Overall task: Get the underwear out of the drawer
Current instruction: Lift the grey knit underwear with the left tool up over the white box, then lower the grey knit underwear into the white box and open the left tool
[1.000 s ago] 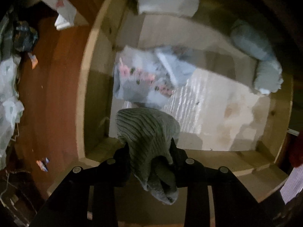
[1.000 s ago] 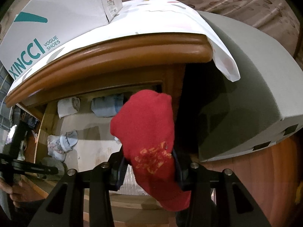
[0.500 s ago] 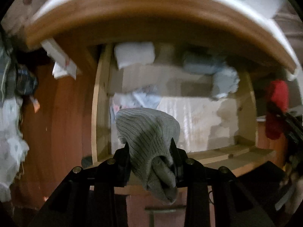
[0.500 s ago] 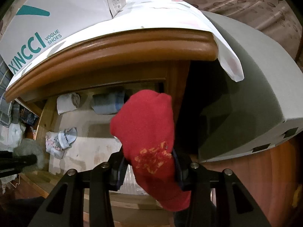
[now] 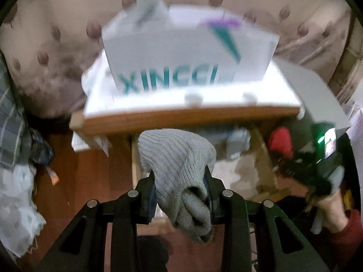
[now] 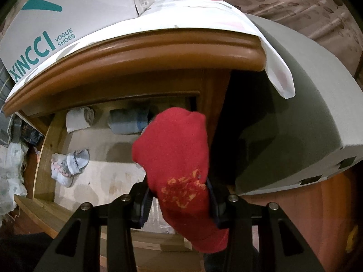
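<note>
My left gripper [image 5: 181, 188] is shut on a grey ribbed roll of cloth [image 5: 179, 170], held high above the open wooden drawer [image 5: 133, 158]. A red roll of cloth with a yellow print [image 6: 179, 167] sits clamped in my right gripper [image 6: 179, 199], over the drawer's right front corner. That red roll [image 5: 280, 141] and the hand holding the right gripper [image 5: 326, 206] also show at the right of the left wrist view. Left in the drawer [image 6: 45, 154] are a white roll [image 6: 78, 120], a light-blue folded piece [image 6: 127, 121] and a floral bundle [image 6: 68, 165].
The nightstand top [image 6: 140, 52] is covered with white paper and carries a white XINCCI shoe box [image 5: 188, 54]. A grey box [image 6: 292, 122] stands to the right of the nightstand. Plaid and white fabrics [image 5: 13, 154] lie on the floor at the left.
My left gripper has risen out of the drawer with the grey roll and tilted up, so the nightstand top and shoe box now fill its view. The right gripper has stayed put.
</note>
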`<state>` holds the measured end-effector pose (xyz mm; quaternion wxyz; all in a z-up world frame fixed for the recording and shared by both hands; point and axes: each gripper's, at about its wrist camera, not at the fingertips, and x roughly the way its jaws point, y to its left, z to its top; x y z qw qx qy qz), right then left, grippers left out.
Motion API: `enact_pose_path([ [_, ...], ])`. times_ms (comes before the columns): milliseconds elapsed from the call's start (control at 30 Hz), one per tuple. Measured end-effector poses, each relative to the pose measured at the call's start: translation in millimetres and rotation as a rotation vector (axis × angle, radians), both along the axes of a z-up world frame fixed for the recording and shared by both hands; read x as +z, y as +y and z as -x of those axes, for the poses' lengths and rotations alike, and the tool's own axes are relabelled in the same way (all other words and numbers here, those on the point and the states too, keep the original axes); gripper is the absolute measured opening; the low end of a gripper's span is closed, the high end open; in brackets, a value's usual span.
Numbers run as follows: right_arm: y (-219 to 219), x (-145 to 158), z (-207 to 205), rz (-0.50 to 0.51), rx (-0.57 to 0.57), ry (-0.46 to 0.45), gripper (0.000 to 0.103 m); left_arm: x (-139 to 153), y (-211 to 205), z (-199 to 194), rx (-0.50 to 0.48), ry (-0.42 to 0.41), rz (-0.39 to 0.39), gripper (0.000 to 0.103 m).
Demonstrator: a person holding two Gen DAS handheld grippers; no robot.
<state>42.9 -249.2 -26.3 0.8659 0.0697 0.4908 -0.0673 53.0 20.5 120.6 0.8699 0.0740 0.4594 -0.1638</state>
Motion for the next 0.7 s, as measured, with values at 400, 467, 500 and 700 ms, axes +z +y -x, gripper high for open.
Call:
enact_pose_path([
  [400, -0.4, 0.9, 1.0, -0.004, -0.002, -0.008, 0.042, 124.2, -9.8, -62.7, -0.008, -0.157, 0.102, 0.031],
  [467, -1.1, 0.9, 0.9, -0.002, -0.004, -0.007, 0.042, 130.1, -18.3, -78.2, -0.005, -0.158, 0.097, 0.031],
  [500, -1.6, 1.5, 1.2, -0.003, -0.004, -0.008, 0.042, 130.3, -23.0, -85.6, -0.019, -0.152, 0.093, 0.031],
  [700, -2.9, 0.3, -0.2, -0.004, -0.009, -0.006, 0.042, 120.2, -46.2, -125.4, -0.02, -0.103, 0.081, 0.031],
])
